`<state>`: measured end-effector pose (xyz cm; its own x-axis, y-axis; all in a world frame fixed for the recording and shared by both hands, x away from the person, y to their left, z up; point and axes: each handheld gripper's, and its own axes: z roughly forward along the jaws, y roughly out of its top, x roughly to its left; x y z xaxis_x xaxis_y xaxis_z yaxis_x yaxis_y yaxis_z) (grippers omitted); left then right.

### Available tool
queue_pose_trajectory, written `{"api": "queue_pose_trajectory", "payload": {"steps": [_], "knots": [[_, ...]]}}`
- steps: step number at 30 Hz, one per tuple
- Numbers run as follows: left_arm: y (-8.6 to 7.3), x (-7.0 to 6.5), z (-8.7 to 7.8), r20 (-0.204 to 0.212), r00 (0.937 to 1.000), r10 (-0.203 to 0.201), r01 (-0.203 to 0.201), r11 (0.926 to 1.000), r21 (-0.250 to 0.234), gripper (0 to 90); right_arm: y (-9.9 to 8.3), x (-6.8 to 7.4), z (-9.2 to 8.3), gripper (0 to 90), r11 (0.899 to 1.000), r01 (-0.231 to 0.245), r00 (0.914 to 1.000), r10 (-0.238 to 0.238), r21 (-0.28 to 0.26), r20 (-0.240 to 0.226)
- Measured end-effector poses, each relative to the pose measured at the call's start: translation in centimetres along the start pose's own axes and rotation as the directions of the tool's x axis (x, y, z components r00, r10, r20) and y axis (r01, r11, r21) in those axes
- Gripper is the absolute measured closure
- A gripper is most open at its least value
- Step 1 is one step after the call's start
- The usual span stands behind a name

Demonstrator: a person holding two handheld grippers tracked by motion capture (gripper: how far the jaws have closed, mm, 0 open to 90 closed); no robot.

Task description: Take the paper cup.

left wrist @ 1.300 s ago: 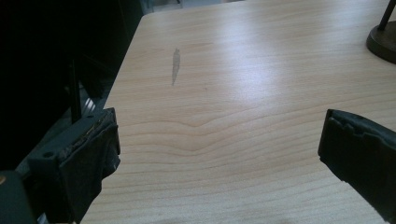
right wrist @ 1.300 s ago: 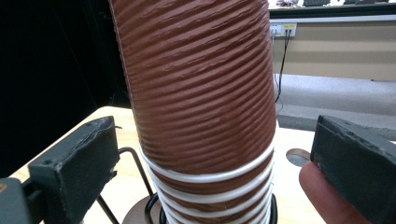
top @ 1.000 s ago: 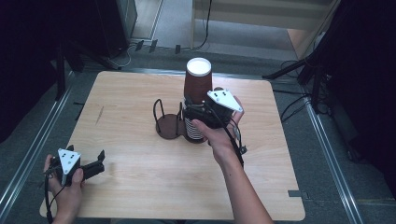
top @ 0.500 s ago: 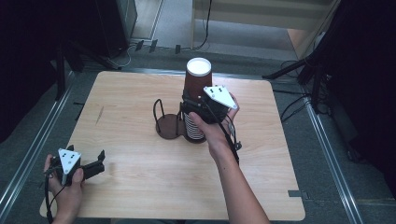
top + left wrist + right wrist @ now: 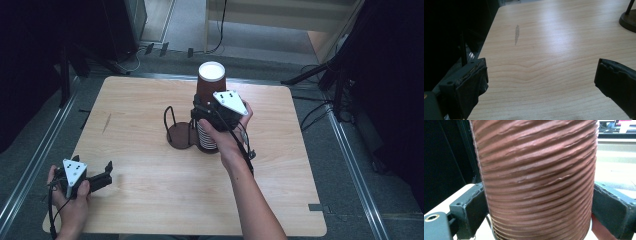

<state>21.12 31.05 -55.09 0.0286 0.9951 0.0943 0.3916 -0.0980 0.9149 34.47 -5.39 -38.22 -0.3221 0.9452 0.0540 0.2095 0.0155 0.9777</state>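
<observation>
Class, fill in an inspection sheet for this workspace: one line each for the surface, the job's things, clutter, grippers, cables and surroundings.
Surface: light wooden table, with a grey scuff mark toward its far left.
Job's things: a stack of upside-down cups, the top one a ribbed brown cup; a dark wire holder stands beside the stack.
Clutter: nothing seen.
Grippers: right gripper has its jaws on either side of the top cup, touching it; left gripper is open at the near left edge, holding nothing.
Cables: one trails from each gripper; more lie on the floor beyond the table.
Surroundings: grey floor, dark stands, metal rails along both sides.
</observation>
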Motion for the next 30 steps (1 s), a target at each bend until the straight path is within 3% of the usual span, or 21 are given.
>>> {"api": "queue_pose_trajectory", "payload": {"steps": [9,13,24,30], "knots": [[0.0,0.0,0.0,0.002,1.0,0.007,-0.007,1.0,0.005,0.0,0.2,0.0,0.3,5.2,1.0,-0.02,0.9998,0.02,0.014,-0.008],[0.0,-0.1,0.0,0.004,0.9999,0.012,-0.012,0.9999,0.004,0.0,0.1,0.2,0.6,3.4,1.0,-0.023,0.9995,0.023,0.006,0.022],[0.0,0.0,0.1,0.012,0.9999,0.007,-0.007,1.0,0.004,0.0,0.2,0.5,0.6,7.9,1.0,-0.009,0.9994,0.009,-0.002,0.034],[0.0,0.0,0.1,0.008,1.0,0.004,-0.004,1.0,0.005,0.0,1.6,0.7,0.2,8.9,1.0,-0.016,0.9994,0.016,-0.024,0.03]]}}
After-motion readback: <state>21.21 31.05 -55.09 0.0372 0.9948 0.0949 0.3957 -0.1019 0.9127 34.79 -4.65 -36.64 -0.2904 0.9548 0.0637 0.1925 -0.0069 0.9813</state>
